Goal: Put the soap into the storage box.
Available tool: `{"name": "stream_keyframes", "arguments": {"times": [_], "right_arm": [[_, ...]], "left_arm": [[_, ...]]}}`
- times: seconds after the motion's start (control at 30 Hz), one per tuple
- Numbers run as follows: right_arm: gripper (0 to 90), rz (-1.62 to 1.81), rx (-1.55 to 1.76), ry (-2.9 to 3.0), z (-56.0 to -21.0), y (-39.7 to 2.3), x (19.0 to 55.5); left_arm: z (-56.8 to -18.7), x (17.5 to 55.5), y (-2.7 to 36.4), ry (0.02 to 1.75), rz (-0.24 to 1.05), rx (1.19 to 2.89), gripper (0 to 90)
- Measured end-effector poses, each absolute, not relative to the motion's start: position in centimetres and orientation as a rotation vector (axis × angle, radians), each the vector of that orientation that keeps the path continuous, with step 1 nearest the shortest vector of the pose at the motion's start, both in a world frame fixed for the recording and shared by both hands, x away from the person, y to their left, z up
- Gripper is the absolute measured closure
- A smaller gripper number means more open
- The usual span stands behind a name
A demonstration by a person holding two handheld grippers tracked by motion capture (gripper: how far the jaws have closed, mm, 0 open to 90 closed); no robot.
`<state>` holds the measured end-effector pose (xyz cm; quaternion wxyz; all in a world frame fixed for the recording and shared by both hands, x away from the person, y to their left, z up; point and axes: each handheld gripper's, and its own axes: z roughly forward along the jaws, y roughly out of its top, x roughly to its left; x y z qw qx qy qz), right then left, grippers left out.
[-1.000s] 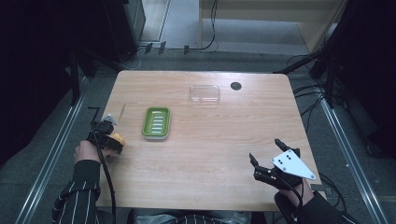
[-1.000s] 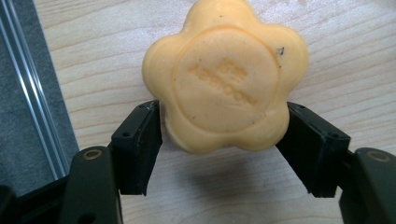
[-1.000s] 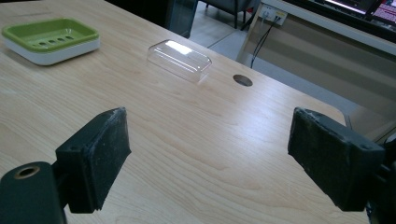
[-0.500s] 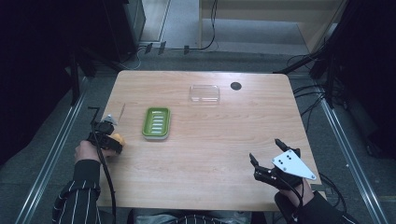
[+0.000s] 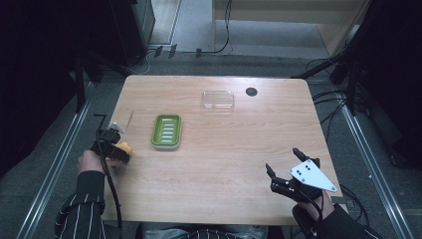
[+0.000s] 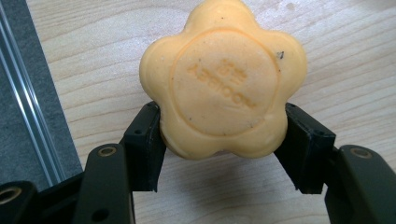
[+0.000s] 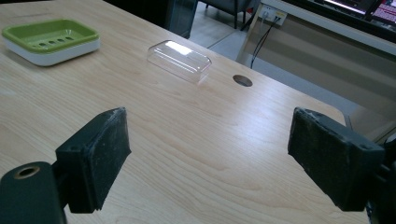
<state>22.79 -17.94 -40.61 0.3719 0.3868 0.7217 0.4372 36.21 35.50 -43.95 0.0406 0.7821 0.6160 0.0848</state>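
Observation:
An orange flower-shaped soap (image 6: pixel 224 79) lies on the wooden table near its left edge, stamped face up. My left gripper (image 6: pixel 223 116) is shut on it, one black pad pressed against each side. In the high view the soap (image 5: pixel 126 147) shows at the tip of the left gripper (image 5: pixel 121 151), left of a green soap dish (image 5: pixel 166 131). My right gripper (image 5: pixel 282 160) hovers near the table's front right corner, open, with bare table between its pads (image 7: pixel 95 154).
A clear plastic lid (image 5: pixel 218 99) lies at the back middle beside a dark cable hole (image 5: pixel 251 91). The right gripper view shows the green dish (image 7: pixel 49 37) far left, the lid (image 7: pixel 180 58) and the hole (image 7: pixel 243 80) ahead.

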Motion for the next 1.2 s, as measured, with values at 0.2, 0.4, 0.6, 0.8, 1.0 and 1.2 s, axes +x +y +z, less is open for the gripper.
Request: {"name": "stream_keyframes", "arguments": {"times": [0.2,0.4,0.6,0.8,1.0,1.2], "right_arm": [[13.4,1.12,0.996,1.848,-40.6,-17.9,22.8],[13.4,1.121,0.993,1.849,-40.6,-17.9,22.8],[13.4,1.12,0.996,1.848,-40.6,-17.9,22.8],[13.4,1.121,0.993,1.85,-40.6,-17.9,22.8],[13.4,1.12,0.993,1.852,-40.6,-17.9,22.8],[13.4,1.119,0.993,1.852,-40.6,-17.9,22.8]], "left_arm": [[-43.6,36.1,35.3,1.87,0.273,2.389,39.8],[-43.1,36.1,35.0,1.848,0.279,2.385,39.8],[-42.9,36.1,34.7,1.825,0.274,2.38,39.8],[-42.7,36.1,34.7,1.815,0.288,2.377,39.8],[-42.3,36.2,34.5,1.797,0.306,2.367,39.8],[-42.1,36.4,33.9,1.77,0.316,2.38,39.8]]}}
